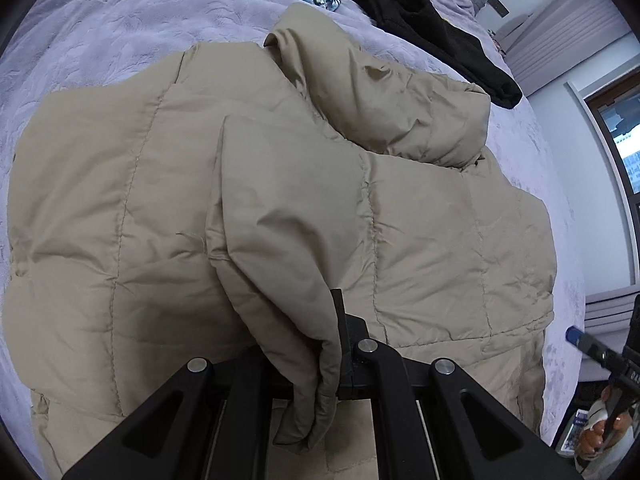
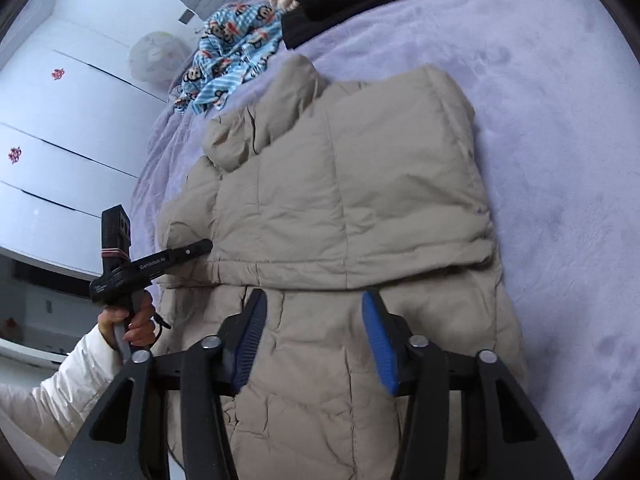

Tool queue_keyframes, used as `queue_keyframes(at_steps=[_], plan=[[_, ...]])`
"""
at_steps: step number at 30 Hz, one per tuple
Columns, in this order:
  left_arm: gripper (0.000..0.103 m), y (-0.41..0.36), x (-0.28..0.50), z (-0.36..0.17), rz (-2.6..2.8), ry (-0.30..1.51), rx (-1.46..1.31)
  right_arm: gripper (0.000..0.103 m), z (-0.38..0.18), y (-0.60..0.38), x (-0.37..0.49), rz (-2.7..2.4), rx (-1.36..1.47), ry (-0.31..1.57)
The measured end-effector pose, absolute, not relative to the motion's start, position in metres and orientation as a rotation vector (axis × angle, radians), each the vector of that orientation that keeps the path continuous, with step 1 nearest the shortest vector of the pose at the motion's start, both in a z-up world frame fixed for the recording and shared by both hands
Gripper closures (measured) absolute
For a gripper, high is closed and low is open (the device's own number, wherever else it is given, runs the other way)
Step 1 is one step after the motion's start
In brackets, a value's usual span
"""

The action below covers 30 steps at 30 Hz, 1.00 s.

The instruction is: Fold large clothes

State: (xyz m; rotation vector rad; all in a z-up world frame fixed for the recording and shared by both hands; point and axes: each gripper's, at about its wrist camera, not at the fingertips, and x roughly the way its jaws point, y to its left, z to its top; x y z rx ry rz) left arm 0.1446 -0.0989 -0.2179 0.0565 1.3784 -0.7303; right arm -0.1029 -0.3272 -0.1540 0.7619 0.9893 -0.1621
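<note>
**Sleeve pinched for the fold across the jacket**

Left wrist view: the left gripper (image 1: pixel 340 364) is clamped on a beige sleeve (image 1: pixel 288 248), lifted over the jacket (image 1: pixel 120 200) on the bed (image 1: pixel 100 40), probably to lay it across the body.

Right wrist view: the right gripper (image 2: pixel 314 340) hangs above the jacket's hem with its jaws apart, holding nothing, likely ready to steady it.

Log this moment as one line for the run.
left gripper: shut on jacket sleeve | right gripper: open above beige jacket | purple bedspread
</note>
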Motion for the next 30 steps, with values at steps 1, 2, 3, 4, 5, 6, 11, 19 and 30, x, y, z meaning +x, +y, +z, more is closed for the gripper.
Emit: queue_keyframes(at_steps=[1,2,3,4,5,6,11,19,30], plan=[[0.095,-0.1,0.145,-0.218,-0.728,1.376,0.062,0.084,-0.153,-0.334,-0.097,-0.197,0.747,0.977],[0.095,-0.1,0.144,-0.218,-0.725,1.375,0.067,0.084,-0.155,-0.343,-0.091,-0.226,0.743,0.961],[0.095,-0.103,0.143,-0.219,-0.723,1.375,0.071,0.084,-0.161,-0.353,-0.084,-0.245,0.758,0.96],[0.095,-0.104,0.144,-0.219,-0.722,1.372,0.075,0.085,-0.168,-0.363,-0.076,-0.256,0.785,0.961],[0.095,-0.103,0.144,-0.219,-0.723,1.369,0.079,0.085,-0.175,-0.373,-0.075,-0.266,0.807,0.957],[0.095,-0.102,0.145,-0.219,-0.721,1.365,0.08,0.085,-0.181,-0.379,-0.072,-0.277,0.815,0.957],[0.095,-0.093,0.149,-0.215,-0.709,1.362,0.07,0.098,-0.237,-0.399,-0.064,-0.345,0.84,1.033],[0.09,-0.038,0.161,-0.167,-0.558,1.246,0.161,0.099,-0.229,-0.4,-0.068,-0.35,0.835,1.014],[0.09,-0.106,0.151,-0.2,-0.552,1.188,0.31,0.099,-0.229,-0.422,-0.055,-0.407,0.805,0.986]])
